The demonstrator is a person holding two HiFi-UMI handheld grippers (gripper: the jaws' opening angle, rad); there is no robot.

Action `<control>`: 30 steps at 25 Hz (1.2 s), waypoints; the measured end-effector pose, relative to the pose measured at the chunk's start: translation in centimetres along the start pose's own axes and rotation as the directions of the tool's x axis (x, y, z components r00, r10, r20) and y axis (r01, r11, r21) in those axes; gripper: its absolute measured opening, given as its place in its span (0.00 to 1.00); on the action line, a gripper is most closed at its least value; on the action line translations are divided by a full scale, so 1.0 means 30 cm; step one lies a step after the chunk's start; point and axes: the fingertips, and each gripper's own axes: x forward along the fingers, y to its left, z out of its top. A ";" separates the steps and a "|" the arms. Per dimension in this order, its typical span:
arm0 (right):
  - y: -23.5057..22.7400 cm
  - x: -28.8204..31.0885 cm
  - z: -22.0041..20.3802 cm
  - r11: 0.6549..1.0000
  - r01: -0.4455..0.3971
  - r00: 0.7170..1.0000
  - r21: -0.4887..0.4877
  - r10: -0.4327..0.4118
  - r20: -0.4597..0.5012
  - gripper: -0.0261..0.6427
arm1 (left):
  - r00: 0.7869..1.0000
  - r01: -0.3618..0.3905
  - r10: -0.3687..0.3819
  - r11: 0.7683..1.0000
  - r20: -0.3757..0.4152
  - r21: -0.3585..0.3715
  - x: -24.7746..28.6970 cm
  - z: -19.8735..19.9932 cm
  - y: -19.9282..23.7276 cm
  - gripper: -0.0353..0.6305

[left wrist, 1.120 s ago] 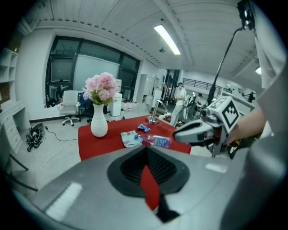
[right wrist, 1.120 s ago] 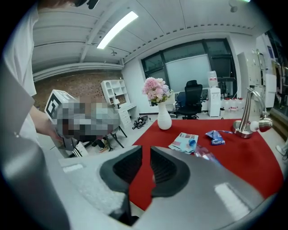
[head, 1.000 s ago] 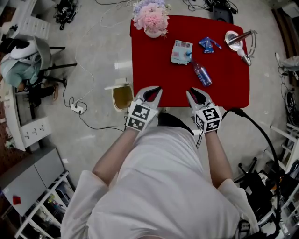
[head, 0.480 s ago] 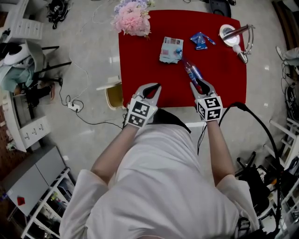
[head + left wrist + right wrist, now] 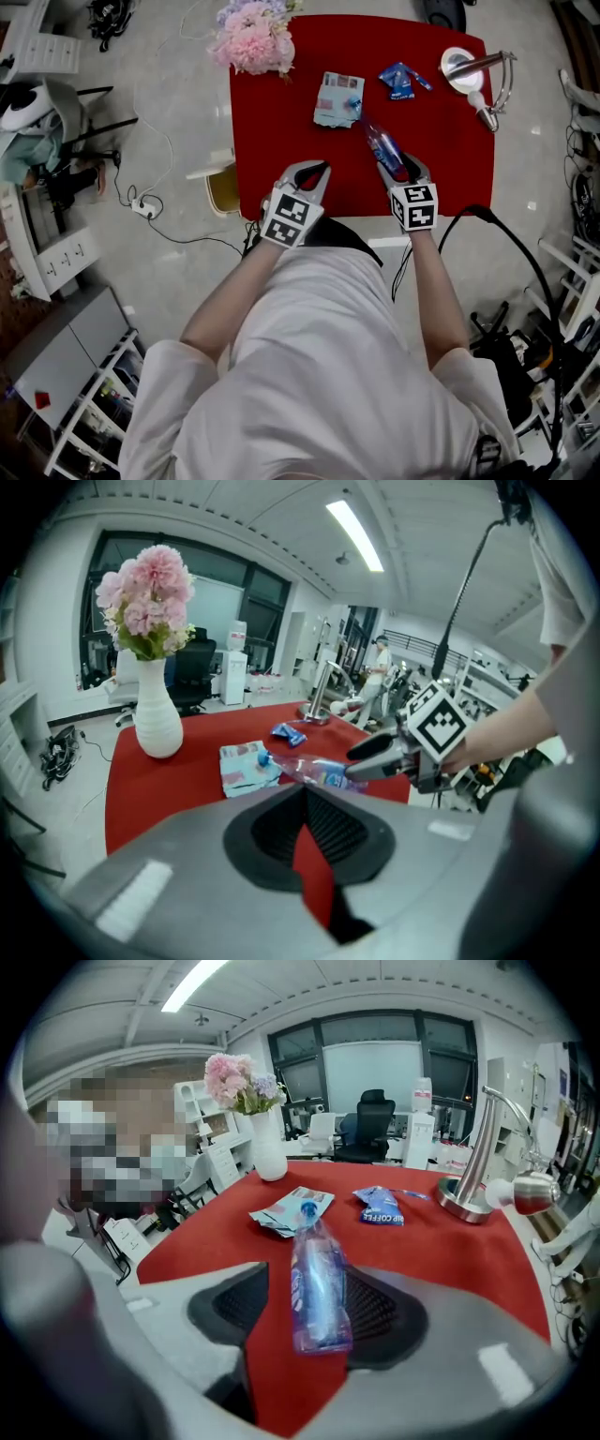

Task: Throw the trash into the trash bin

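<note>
1. Right gripper [image 5: 403,171], at centre right of the head view, has its jaws spread and they have just been opening. The plastic bottle [image 5: 384,148] lies lengthwise between them on the cloth, with no pad pressing on it.
2. Left gripper [image 5: 307,173], just left of centre, has its jaws slightly parted with only red cloth showing in the gap, so it holds nothing.
3. The red table [image 5: 450,141] fills the upper middle of the head view.
4. The trash bin [image 5: 222,187] stands on the floor against the table's left edge, near the left gripper. Its contents cannot be made out.
5. A vase of pink flowers [image 5: 251,39] sits at the table's upper left corner, and a silver lamp [image 5: 469,73] at its upper right.
6. A flat printed packet [image 5: 338,97] lies just above the bottle's cap, and a blue coffee wrapper [image 5: 398,81] lies to the upper right of the packet.
7. Judged from this, the task has barely begun: all three pieces lie on the table, and the bottle is about to be gripped first.
</note>
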 end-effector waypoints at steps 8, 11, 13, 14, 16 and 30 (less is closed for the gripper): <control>-0.054 0.091 -0.054 1.000 0.019 0.996 -0.014 -0.020 -0.086 0.49 | 1.000 -0.009 0.009 1.000 -0.027 -0.010 0.022 -0.027 0.022 0.06; -0.065 0.115 -0.073 1.000 0.016 0.993 -0.018 -0.018 -0.119 0.49 | 0.999 -0.020 0.019 1.000 -0.038 -0.020 0.011 -0.045 0.040 0.06; -0.065 0.132 -0.091 1.000 0.009 0.990 -0.016 -0.011 -0.142 0.50 | 0.999 -0.026 0.025 0.999 -0.044 -0.023 0.004 -0.054 0.052 0.06; -0.065 0.139 -0.097 1.000 0.009 0.989 -0.014 -0.011 -0.148 0.51 | 0.999 -0.029 0.028 0.999 -0.046 -0.025 0.000 -0.057 0.057 0.06; -0.069 0.146 -0.097 1.000 0.019 0.989 -0.007 -0.020 -0.149 0.51 | 0.998 -0.036 0.034 0.999 -0.046 -0.031 -0.008 -0.062 0.068 0.06; -0.020 0.183 -0.089 0.998 0.009 0.984 0.054 0.001 -0.179 0.53 | 0.997 -0.068 0.066 0.996 -0.040 -0.065 -0.083 -0.124 0.116 0.06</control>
